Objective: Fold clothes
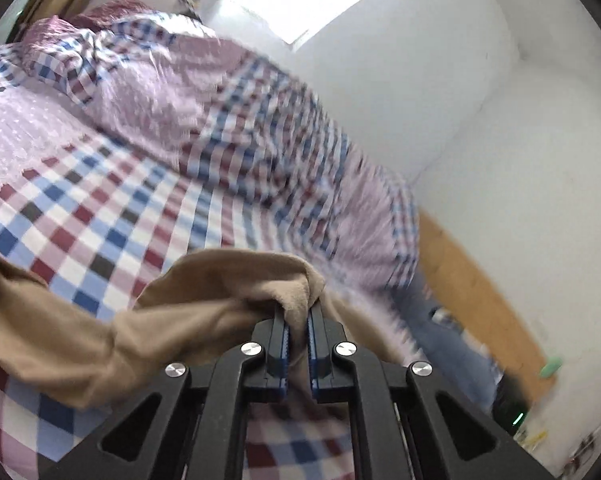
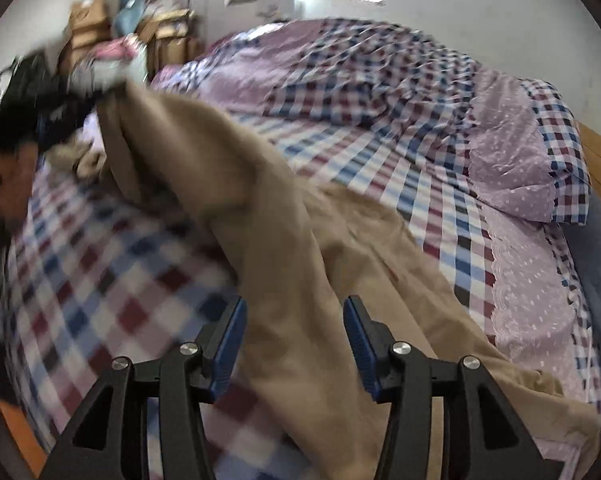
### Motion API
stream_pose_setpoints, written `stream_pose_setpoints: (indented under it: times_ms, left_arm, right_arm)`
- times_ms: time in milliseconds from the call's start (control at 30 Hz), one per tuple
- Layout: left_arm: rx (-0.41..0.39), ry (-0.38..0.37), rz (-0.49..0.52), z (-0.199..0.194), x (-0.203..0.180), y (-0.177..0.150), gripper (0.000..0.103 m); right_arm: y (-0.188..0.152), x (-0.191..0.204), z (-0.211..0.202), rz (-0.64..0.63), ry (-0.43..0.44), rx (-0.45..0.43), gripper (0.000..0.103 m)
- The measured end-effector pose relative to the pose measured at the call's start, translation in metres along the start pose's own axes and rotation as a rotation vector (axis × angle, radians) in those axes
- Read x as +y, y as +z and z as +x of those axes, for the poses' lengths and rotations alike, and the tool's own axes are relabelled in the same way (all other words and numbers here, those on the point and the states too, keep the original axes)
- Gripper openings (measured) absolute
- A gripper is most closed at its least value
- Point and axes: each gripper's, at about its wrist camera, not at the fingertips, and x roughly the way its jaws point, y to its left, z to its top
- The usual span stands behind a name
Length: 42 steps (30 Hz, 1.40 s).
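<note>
A tan garment (image 1: 80, 332) lies across the checked bed sheet (image 1: 100, 216). My left gripper (image 1: 299, 312) is shut on a bunched edge of this garment, with cloth pinched between the blue pads and lifted off the bed. In the right wrist view the tan garment (image 2: 320, 248) runs from the lower right up to the upper left, where the left gripper (image 2: 52, 112), blurred, holds its raised end. My right gripper (image 2: 294, 308) is open above the cloth, its blue pads (image 2: 228, 344) wide apart with nothing pinched between them.
A crumpled quilt (image 2: 380, 76) in purple dots and checks is heaped at the far side of the bed. A white wall (image 1: 440, 80) and a wooden floor (image 1: 480, 292) lie past the bed. Boxes and clutter (image 2: 140, 36) stand by the far wall. A person's head (image 2: 8, 176) shows at left.
</note>
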Motion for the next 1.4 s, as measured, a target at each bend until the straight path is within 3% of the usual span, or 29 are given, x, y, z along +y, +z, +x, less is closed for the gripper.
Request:
stream_pose_setpoints:
  times_ms: [100,200,400,567,633,667,700,800,833,900,933,1000,1067,1167,1267,1333,1400]
  left_arm:
    - [-0.085,-0.05,-0.094,-0.02,0.015,0.018,0.005]
    - [-0.144,-0.046,-0.151,-0.034,0.034,0.029,0.005]
    - [-0.159,0.006,-0.178,-0.037,0.051,0.034,0.005]
    - [-0.141,0.039,-0.16,-0.031,0.051,0.032,0.005]
    - [-0.14,0.043,-0.163,-0.032,0.052,0.03,0.005]
    - [-0.14,0.045,-0.165,-0.032,0.052,0.03,0.005]
    - [-0.139,0.047,-0.166,-0.032,0.052,0.029,0.005]
    - [-0.14,0.052,-0.168,-0.033,0.053,0.028,0.005]
    - [-0.141,0.051,-0.167,-0.033,0.053,0.028,0.005]
    - [-0.14,0.046,-0.164,-0.034,0.051,0.027,0.005]
    - [-0.14,0.046,-0.163,-0.033,0.051,0.027,0.005]
    - [-0.132,0.034,-0.165,-0.031,0.05,0.025,0.005]
    - [-0.111,0.018,-0.152,-0.026,0.045,0.022,0.005]
    - [-0.074,0.011,-0.112,-0.017,0.036,0.017,0.005]
    - [-0.03,0.007,-0.097,-0.008,0.032,0.014,0.005]
    - [-0.022,0.009,-0.096,-0.006,0.031,0.013,0.005]
    - [-0.023,0.016,-0.097,-0.006,0.031,0.013,0.005]
  right_arm:
    - [-0.01,0.0,-0.001,-0.056,0.003,0.05,0.054]
    - [-0.017,0.0,-0.001,-0.08,0.037,0.104,0.054]
    - [-0.032,0.016,0.008,-0.166,0.137,0.237,0.054]
    - [-0.037,0.022,0.015,-0.246,0.011,0.255,0.052]
    - [-0.034,0.019,0.009,-0.249,-0.028,0.234,0.039]
    - [-0.033,0.018,0.006,-0.251,-0.048,0.223,0.006]
    - [-0.029,0.015,-0.001,-0.242,-0.051,0.188,0.002]
    - [-0.017,0.008,-0.025,-0.212,-0.05,0.078,0.001]
    - [-0.007,0.003,-0.029,-0.191,-0.114,0.017,0.001]
    - [0.009,-0.021,-0.042,-0.082,-0.442,-0.166,0.008]
    - [0.013,-0.033,-0.044,-0.011,-0.533,-0.2,0.014]
    - [0.019,-0.055,-0.044,0.134,-0.655,-0.223,0.05]
    - [0.017,-0.056,-0.04,0.148,-0.661,-0.211,0.056]
    - [0.014,-0.048,-0.027,0.099,-0.56,-0.166,0.062]
    - [0.009,-0.046,-0.019,0.065,-0.454,-0.111,0.062]
    - [0.004,-0.046,-0.019,0.059,-0.449,-0.086,0.062]
    - [-0.003,-0.061,-0.027,0.104,-0.377,-0.057,0.062]
